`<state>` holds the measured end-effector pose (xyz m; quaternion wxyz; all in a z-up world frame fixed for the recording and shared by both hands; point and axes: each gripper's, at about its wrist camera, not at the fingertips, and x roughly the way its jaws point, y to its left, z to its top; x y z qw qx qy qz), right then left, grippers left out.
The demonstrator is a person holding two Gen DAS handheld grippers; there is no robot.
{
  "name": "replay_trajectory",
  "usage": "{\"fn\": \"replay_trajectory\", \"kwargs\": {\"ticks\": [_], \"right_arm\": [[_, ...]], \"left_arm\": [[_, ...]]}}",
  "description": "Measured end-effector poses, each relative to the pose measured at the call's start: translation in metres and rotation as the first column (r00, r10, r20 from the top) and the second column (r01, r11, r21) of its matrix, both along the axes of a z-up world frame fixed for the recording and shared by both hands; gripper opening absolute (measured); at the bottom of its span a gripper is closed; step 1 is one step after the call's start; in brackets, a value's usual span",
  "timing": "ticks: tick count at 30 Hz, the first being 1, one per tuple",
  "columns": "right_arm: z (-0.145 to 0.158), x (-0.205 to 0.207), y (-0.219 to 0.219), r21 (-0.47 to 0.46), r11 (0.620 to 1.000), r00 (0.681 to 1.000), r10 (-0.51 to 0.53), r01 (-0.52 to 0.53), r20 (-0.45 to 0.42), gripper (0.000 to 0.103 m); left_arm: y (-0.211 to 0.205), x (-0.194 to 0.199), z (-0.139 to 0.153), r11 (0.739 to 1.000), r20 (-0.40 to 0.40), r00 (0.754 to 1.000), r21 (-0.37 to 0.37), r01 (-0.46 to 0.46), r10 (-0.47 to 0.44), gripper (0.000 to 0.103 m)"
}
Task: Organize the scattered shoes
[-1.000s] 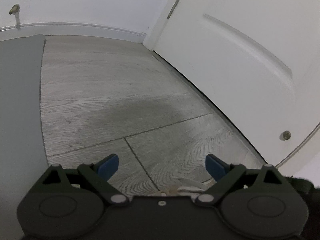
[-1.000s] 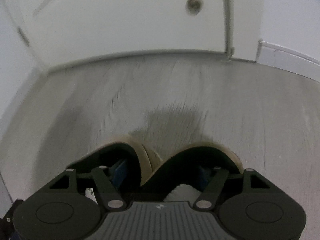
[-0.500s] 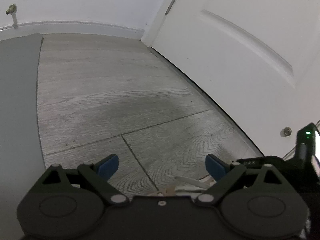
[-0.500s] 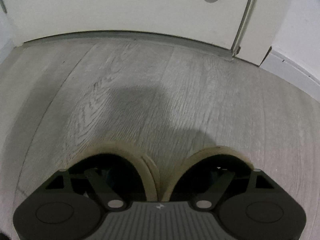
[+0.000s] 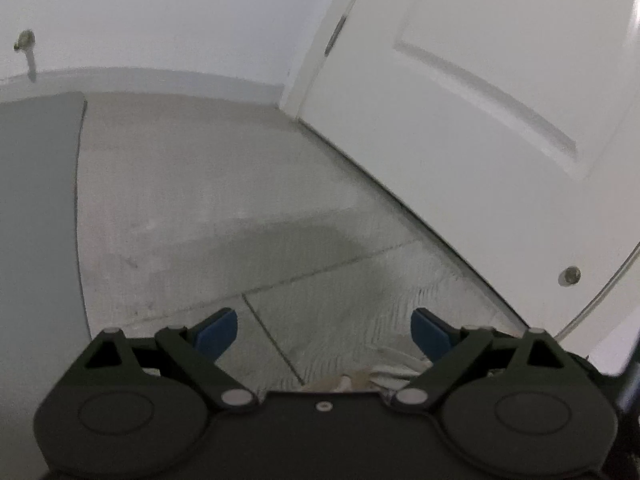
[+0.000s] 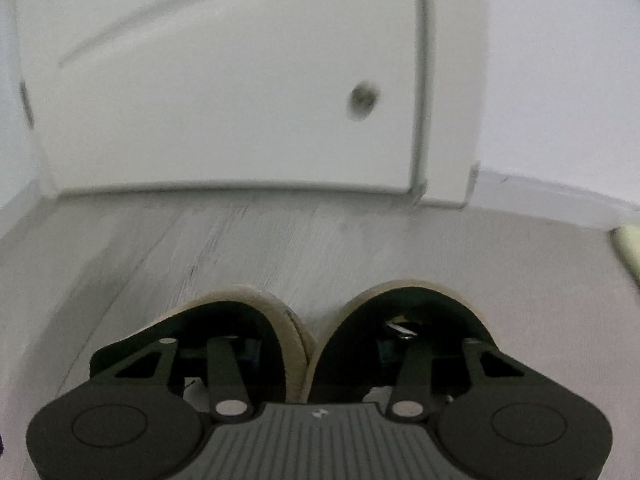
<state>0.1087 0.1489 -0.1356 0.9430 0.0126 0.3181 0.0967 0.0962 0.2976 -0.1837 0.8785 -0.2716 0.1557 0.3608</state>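
In the right wrist view two shoes with beige rims and dark insides hang side by side just above the wood floor. One finger of my right gripper [image 6: 316,350] reaches into the left shoe [image 6: 240,300] and the other into the right shoe [image 6: 408,286], pinching their touching inner walls together. My left gripper [image 5: 324,334] stands open over bare floor with nothing between its blue pads [image 5: 218,332]. White laces [image 5: 394,366] of another shoe peek out just below it; the rest of that shoe is hidden by the gripper body.
A white door [image 6: 220,100] stands close ahead of the right gripper, and the same door [image 5: 480,120] runs along the left gripper's right side. A grey mat [image 5: 36,220] covers the floor on the left. A pale object [image 6: 630,244] lies by the baseboard at the right.
The right gripper has carried both shoes along and tilted up from the floor toward the door. The left gripper shifted slightly and stays open. The right gripper has left the left view's edge.
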Motion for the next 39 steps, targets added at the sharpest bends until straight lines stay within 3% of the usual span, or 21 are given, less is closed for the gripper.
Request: {"fn": "replay_trajectory", "kwargs": {"ticks": [5,11,17,20,24,30,35,39], "right_arm": [[0.012,-0.031,-0.031,0.085,0.991,0.98,-0.118,0.105,0.16,0.048],[0.021,-0.049,-0.059,0.131,0.978,0.948,-0.193,0.164,0.253,0.052],[0.03,-0.078,-0.071,0.076,0.993,0.859,-0.12,0.094,0.498,0.054],[0.036,-0.08,-0.074,0.047,0.997,0.824,-0.077,0.061,0.561,0.054],[0.042,-0.082,-0.079,0.04,0.997,0.78,-0.073,0.061,0.622,0.054],[0.058,-0.082,-0.101,0.077,0.99,0.687,-0.139,0.12,0.713,0.054],[0.086,-0.077,-0.132,0.156,0.972,0.654,-0.234,0.177,0.719,0.054],[0.104,-0.086,-0.16,0.153,0.969,0.626,-0.242,0.194,0.741,0.054]], "left_arm": [[-0.011,-0.002,0.007,0.994,0.051,0.999,0.109,-0.015,0.01,0.095],[-0.021,-0.001,0.01,0.982,0.04,0.999,0.184,-0.028,0.021,0.095],[-0.022,0.001,0.01,0.981,0.046,0.998,0.19,-0.049,0.041,0.095],[-0.024,0.002,0.01,0.978,0.054,0.998,0.203,-0.054,0.044,0.095],[-0.029,0.003,0.011,0.973,0.057,0.998,0.227,-0.048,0.036,0.095],[-0.033,0.003,0.014,0.966,0.06,0.998,0.255,-0.032,0.018,0.095],[-0.036,0.004,0.015,0.962,0.055,0.998,0.273,-0.025,0.01,0.095],[-0.042,0.008,0.017,0.951,0.037,0.999,0.31,-0.003,-0.009,0.095]]}}
